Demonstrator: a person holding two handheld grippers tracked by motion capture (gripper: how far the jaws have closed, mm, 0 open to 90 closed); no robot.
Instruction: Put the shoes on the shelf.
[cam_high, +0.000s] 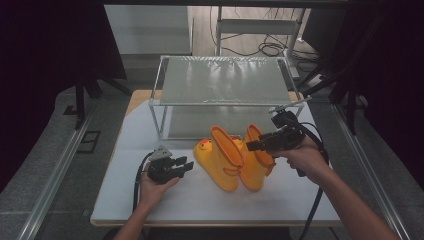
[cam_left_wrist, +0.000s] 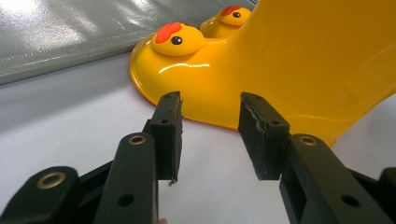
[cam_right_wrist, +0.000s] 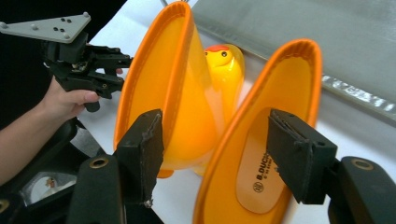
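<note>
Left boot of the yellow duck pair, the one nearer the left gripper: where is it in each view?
High view: left boot, centre, left of its twin.
Left gripper view: fills upper right, just past the open jaws.
Right gripper view: left of centre, shaft opening toward the camera.
Shared landmark: grey shelf rack behind the boots.

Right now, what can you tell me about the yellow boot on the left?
The left yellow boot is a glossy, rubbery-looking child's rain boot with an orange-rimmed tall shaft and a duck face, red comb and black eye, on its toe. It stands upright on the white table, close beside its twin. The left claw points at it without touching.
</note>
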